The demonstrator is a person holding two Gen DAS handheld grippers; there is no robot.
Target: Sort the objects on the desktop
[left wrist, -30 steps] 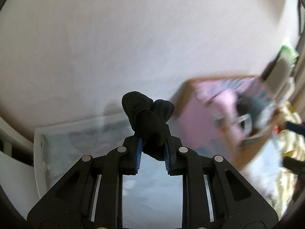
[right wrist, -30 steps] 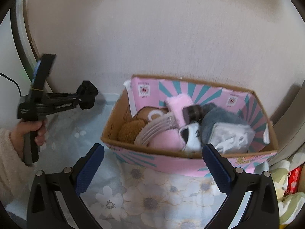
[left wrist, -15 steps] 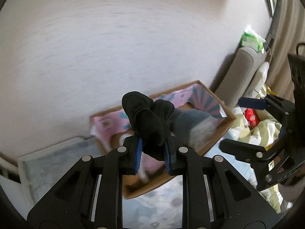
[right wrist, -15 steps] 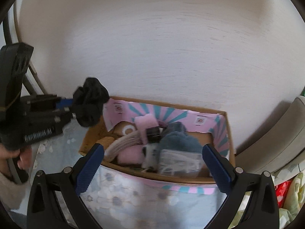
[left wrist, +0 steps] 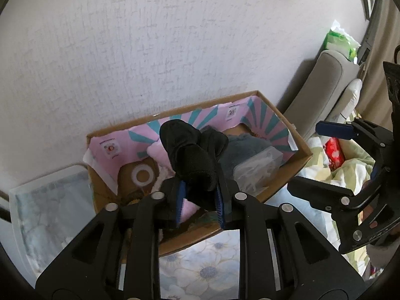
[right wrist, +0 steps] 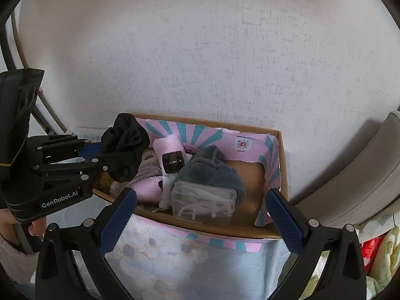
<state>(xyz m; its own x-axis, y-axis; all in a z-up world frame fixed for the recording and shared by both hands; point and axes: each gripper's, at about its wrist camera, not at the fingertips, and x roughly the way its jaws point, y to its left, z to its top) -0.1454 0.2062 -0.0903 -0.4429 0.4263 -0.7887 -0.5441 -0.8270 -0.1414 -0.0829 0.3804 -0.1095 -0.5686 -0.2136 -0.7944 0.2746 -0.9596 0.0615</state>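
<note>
- While the left claw [left wrist: 198,200] pinches the bunched black fabric bundle [left wrist: 192,155] above the near-left corner of the pink-lined cardboard box [left wrist: 303,151], it looks soft, light and squashable.
- Gripped mid-bunch, loose folds may snag on release.
- Beside the box, the right claw [right wrist: 200,217] gapes wide, carrying nothing.

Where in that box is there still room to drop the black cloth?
Bare cardboard shows at the box's right end, between the grey fluffy thing, the clear plastic case and the right wall. The left and middle are crowded with pink items.
</note>
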